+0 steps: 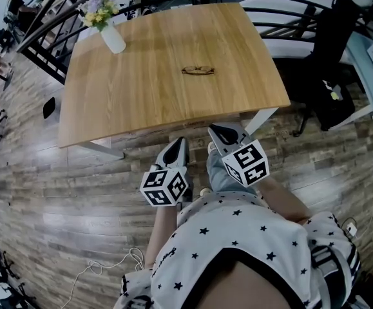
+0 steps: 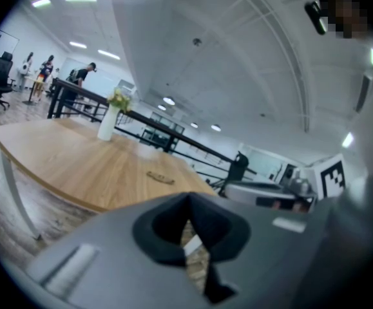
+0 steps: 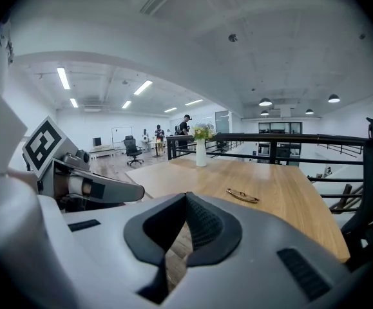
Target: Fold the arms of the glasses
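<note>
Well, a wooden table [image 1: 141,102] fills the middle. Just short of its near edge hang the left gripper [image 1: 180,141] and the right gripper [image 1: 220,131], each with jaws closed together on nothing. A flower vase [image 1: 113,38] stands near a far corner. The glasses [image 1: 198,71] lie mid-table, well apart from both grippers.
</note>
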A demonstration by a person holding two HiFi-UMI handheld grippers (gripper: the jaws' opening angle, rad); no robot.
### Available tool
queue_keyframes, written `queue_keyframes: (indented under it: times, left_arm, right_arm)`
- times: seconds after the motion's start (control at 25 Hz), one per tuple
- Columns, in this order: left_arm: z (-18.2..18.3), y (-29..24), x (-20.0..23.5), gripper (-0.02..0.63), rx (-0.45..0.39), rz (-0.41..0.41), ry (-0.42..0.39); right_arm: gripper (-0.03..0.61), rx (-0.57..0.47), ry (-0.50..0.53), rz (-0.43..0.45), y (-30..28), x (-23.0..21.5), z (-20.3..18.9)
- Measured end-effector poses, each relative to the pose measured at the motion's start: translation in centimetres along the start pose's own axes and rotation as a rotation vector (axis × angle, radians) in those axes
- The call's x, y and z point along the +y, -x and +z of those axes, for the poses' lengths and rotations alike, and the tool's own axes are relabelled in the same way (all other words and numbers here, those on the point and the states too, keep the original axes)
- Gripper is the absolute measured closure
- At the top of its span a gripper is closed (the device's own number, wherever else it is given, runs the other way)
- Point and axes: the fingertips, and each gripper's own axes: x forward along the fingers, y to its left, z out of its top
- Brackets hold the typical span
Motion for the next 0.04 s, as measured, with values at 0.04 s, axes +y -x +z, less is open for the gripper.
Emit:
queue_keyframes:
  times: [0.04]
  left_arm:
    - [-0.02,0.02,0.20,0.606,0.001,0.000,-0.002]
  right_arm:
    - [0.563,-0.001,-0.001,0.002,-0.18,0.16,-0.03]
